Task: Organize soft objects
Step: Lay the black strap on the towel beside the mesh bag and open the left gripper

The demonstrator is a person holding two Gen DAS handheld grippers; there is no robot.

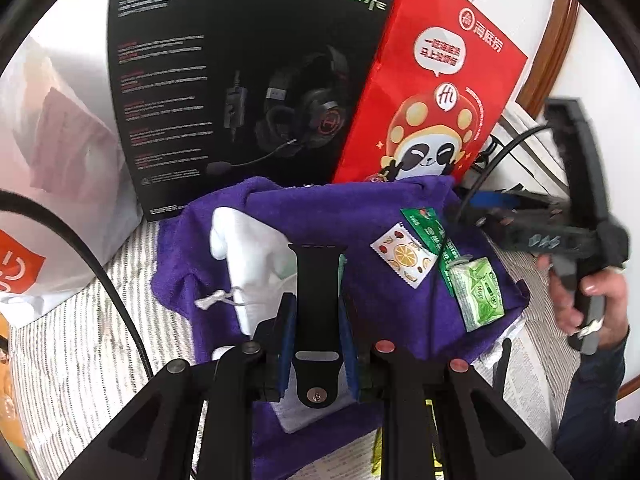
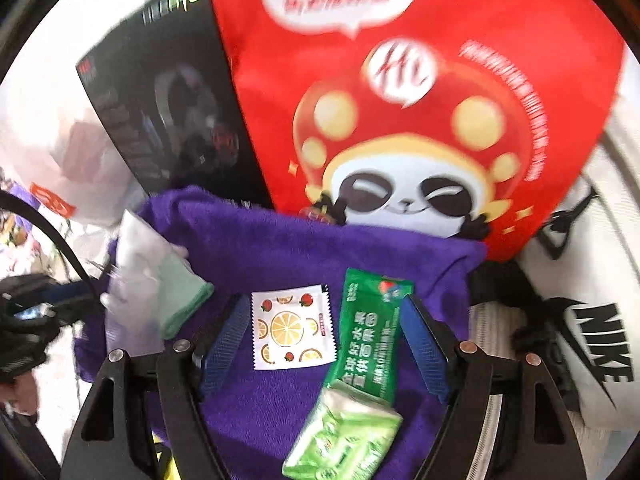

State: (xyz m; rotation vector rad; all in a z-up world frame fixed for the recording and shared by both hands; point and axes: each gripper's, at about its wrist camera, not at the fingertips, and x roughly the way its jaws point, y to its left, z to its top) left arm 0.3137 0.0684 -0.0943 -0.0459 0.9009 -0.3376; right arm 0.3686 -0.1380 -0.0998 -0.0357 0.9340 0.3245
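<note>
**Gripping a black strap over the purple towel**

Holding my left claw (image 1: 316, 320) clenched on a black watch strap (image 1: 318, 312), I keep the strap upright between the blue pads, its buckle end nearest my camera. Directly below it lies the purple towel (image 1: 312, 216), which I take as my landmark, spread on a striped cover (image 1: 80, 340).

On the towel, to the left of the strap, lies a white drawstring pouch (image 1: 248, 248) with its knotted cord trailing toward the towel's left edge. On the towel's right half sit three packets close together: a white sachet printed with citrus slices (image 2: 290, 326), a long green packet (image 2: 372, 332) just beside it, and a pale green tissue pack (image 2: 346, 432) touching the long packet's near end.

My right claw (image 2: 324, 344) is released, its fingers spread wide above the towel with the citrus sachet and the long green packet between them; neither pad touches a packet.

Behind the towel stand a black headset box (image 1: 224, 92) and a red paper bag with a panda (image 1: 432, 96), the bag's lower edge meeting the towel's far edge. A white Nike bag (image 2: 592, 340) lies to the towel's right.
</note>
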